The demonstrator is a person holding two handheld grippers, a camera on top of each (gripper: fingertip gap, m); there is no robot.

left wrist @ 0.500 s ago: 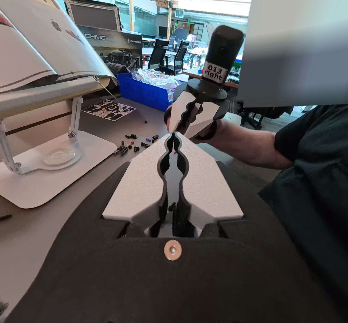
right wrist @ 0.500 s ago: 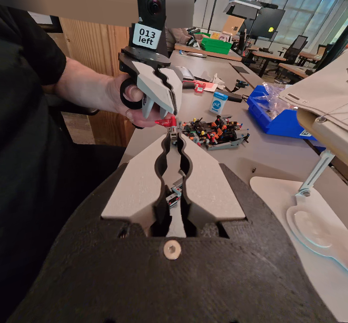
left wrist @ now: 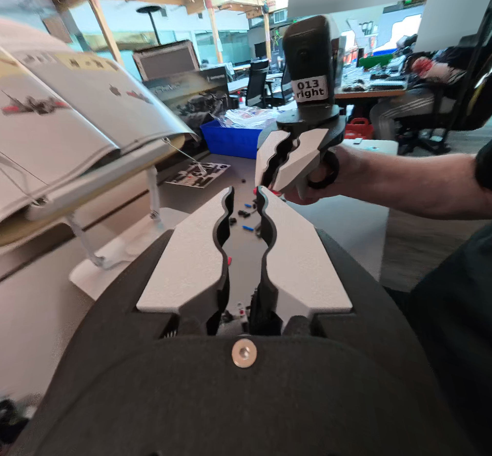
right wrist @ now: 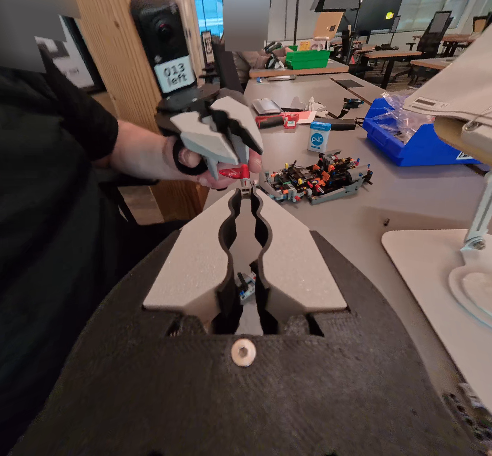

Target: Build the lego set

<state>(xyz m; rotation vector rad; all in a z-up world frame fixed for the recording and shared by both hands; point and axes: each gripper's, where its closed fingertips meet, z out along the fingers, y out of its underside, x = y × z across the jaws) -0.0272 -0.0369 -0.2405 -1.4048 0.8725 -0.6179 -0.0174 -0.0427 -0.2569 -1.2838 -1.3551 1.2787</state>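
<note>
My right gripper (right wrist: 245, 191) is shut on a small grey lego piece (right wrist: 245, 190) with a red pointed part (right wrist: 234, 173) fixed on top, held above the table's edge. My left gripper (left wrist: 245, 189) is open; the red part (left wrist: 255, 190) shows just beside its right fingertip. In the right wrist view the left gripper (right wrist: 237, 163) faces me with its jaws spread around the red part. In the left wrist view the right gripper (left wrist: 267, 187) meets my fingertips from the right. A partly built lego chassis (right wrist: 316, 177) lies on the grey table (right wrist: 346, 217).
An instruction book on a white stand (left wrist: 80, 124) is on the left; its base (right wrist: 426, 270) is at the right. A blue bin with plastic bags (right wrist: 415, 140), a sticker sheet (left wrist: 198, 172), loose small pieces (left wrist: 245, 214), a white bottle (right wrist: 319, 137) and a small sub-assembly (right wrist: 246, 283) lie on the table. The grippers are tip to tip, or close to it.
My left gripper has gone from shut to open, letting go of the red part. The right gripper still holds the grey piece. Both views have shifted a little.
</note>
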